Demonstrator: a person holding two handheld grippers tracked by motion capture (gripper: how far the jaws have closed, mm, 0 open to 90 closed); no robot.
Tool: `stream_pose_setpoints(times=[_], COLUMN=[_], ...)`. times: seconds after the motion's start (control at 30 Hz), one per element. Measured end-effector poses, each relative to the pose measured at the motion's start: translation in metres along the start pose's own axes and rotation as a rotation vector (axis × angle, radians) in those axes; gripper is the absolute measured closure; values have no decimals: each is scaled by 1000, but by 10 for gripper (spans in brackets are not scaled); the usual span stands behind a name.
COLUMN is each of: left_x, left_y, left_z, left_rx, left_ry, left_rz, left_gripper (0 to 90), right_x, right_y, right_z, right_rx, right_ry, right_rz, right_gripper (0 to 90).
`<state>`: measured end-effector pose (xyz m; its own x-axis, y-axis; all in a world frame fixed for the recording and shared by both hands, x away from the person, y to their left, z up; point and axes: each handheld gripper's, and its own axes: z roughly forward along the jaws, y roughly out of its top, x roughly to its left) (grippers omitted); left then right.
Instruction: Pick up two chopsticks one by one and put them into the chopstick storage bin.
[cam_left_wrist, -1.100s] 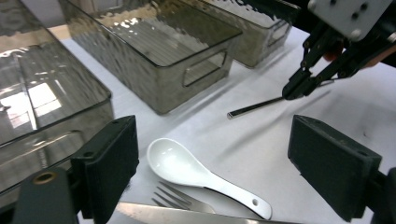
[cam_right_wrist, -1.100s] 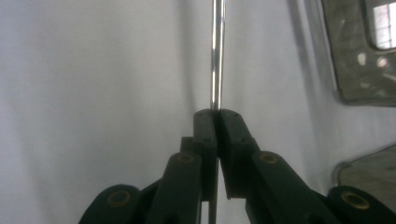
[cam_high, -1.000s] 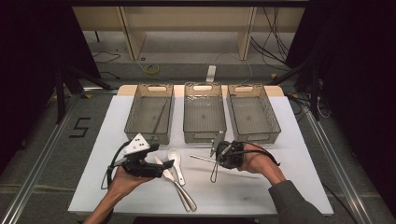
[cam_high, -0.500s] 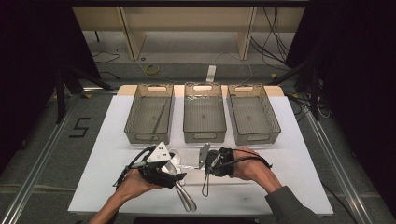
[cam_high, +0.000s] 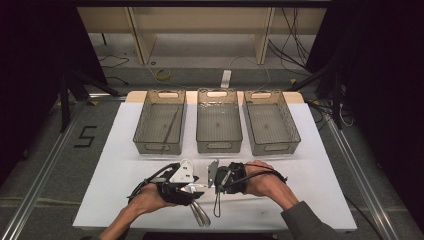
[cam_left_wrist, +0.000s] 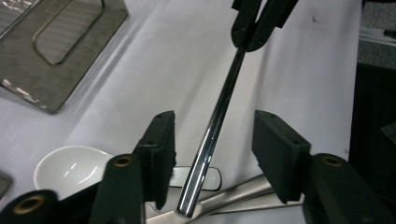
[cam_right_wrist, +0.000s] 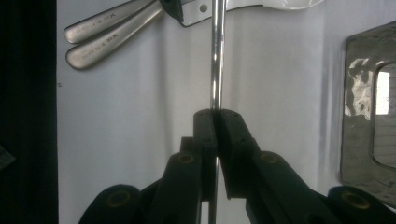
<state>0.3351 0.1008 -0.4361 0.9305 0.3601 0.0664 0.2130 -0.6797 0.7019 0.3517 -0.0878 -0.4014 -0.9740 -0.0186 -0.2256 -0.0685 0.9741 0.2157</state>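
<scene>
A shiny metal chopstick (cam_right_wrist: 217, 56) is clamped at one end in my right gripper (cam_right_wrist: 216, 114), which is shut on it. It runs level above the white table (cam_high: 125, 165) toward my left gripper (cam_left_wrist: 215, 119). The chopstick (cam_left_wrist: 229, 79) passes between the left jaws, which have just been closing; a gap still shows on each side of it, so they are open. From above, the left gripper (cam_high: 192, 187) and right gripper (cam_high: 216, 182) face each other near the front middle of the table.
A white ceramic spoon (cam_left_wrist: 70, 170) and two metal handles (cam_right_wrist: 107, 32) lie on the table under the left gripper. Three clear bins (cam_high: 160, 122), (cam_high: 219, 120), (cam_high: 271, 122) stand in a row behind; the left one holds a thin stick (cam_high: 172, 122).
Both hands have come together at the front middle of the table. The left gripper slid right, over the spoons, and its jaws narrowed around the chopstick in the right gripper.
</scene>
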Motion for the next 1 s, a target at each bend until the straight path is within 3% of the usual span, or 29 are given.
stream_pose_setpoints(times=[0.33, 0.63, 0.77, 0.9, 1.0], left_x=[-2, -6, -2, 4, 9], left_y=[1, 0, 0, -2, -4], left_z=[1, 2, -3, -6, -10], left_rx=[16, 21, -5, -19, -34], left_ry=[-29, -95, -91, -51, -18], left_rz=[41, 98, 75, 29, -4], left_gripper=[725, 828, 833, 833, 833], right_x=[4, 5, 3, -1, -3], right_y=[3, 1, -3, -11, -20], right_z=[2, 1, -2, -13, -22], right_rx=[-2, 3, -38, -121, -206], right_ry=[16, 31, 8, -51, -100], right_rz=[-29, -83, -34, 47, 142], right_gripper=[863, 844, 814, 658, 560])
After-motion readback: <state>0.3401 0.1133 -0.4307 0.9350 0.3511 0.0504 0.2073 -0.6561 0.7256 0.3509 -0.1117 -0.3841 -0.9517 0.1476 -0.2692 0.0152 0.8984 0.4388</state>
